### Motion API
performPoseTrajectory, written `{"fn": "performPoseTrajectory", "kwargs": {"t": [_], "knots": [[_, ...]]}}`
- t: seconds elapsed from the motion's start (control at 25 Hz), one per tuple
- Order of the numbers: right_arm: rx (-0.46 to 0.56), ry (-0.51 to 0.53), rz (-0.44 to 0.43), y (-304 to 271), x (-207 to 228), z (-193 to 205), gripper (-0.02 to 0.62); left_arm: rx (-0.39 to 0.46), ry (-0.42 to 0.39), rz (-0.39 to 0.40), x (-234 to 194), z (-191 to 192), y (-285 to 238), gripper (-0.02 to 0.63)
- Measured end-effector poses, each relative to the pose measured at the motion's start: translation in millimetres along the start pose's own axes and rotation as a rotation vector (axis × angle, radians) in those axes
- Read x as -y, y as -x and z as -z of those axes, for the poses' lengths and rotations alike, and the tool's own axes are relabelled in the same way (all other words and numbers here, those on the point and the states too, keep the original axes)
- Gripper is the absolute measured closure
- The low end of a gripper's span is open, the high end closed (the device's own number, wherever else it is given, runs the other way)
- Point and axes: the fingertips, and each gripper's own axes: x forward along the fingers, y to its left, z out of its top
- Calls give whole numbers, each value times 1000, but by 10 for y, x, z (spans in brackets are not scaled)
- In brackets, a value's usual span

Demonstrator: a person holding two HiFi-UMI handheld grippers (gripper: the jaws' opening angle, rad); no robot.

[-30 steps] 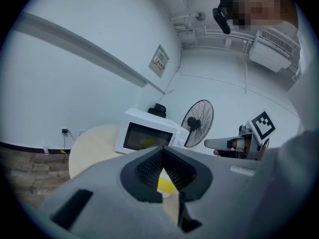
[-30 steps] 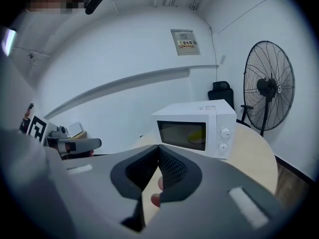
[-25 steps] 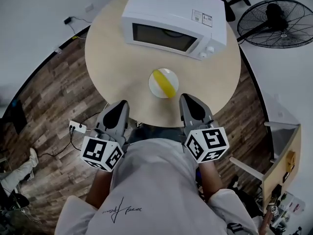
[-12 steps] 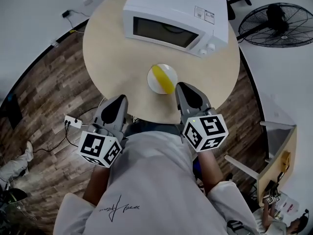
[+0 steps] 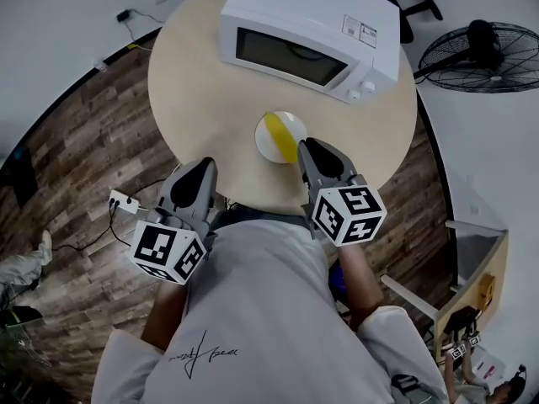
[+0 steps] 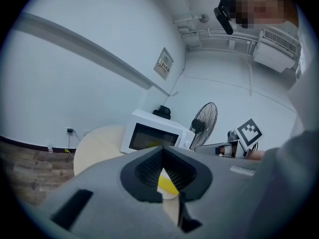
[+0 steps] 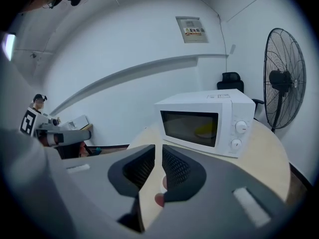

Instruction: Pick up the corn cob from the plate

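The yellow corn cob [image 5: 280,136] lies across a small white plate [image 5: 266,144] on the round table [image 5: 198,99], in front of the microwave. My right gripper [image 5: 308,150] sits just at the plate's near right edge, close to the cob's end. Its jaws are opening, with a narrow gap and nothing between them [image 7: 158,149]. My left gripper [image 5: 200,173] hovers over the table's near edge, left of the plate, its jaws shut and empty [image 6: 162,151]. Below those jaws, the left gripper view shows a bit of the cob [image 6: 167,184].
A white microwave [image 5: 307,36] stands at the back of the table, door closed. A floor fan [image 5: 484,53] stands to the right beyond the table. A power strip [image 5: 122,200] and cables lie on the wooden floor at the left.
My right gripper has moved forward and down to the plate's edge, and its jaws have parted slightly. The left gripper has stayed where it was.
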Motion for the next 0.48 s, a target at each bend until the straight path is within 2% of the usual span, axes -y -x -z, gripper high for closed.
{"fn": "performPoseTrajectory", "kwargs": {"t": [0.48], "knots": [[-61, 5, -23, -156, 176, 172, 501, -11, 0, -32, 40, 60, 49, 615]]}}
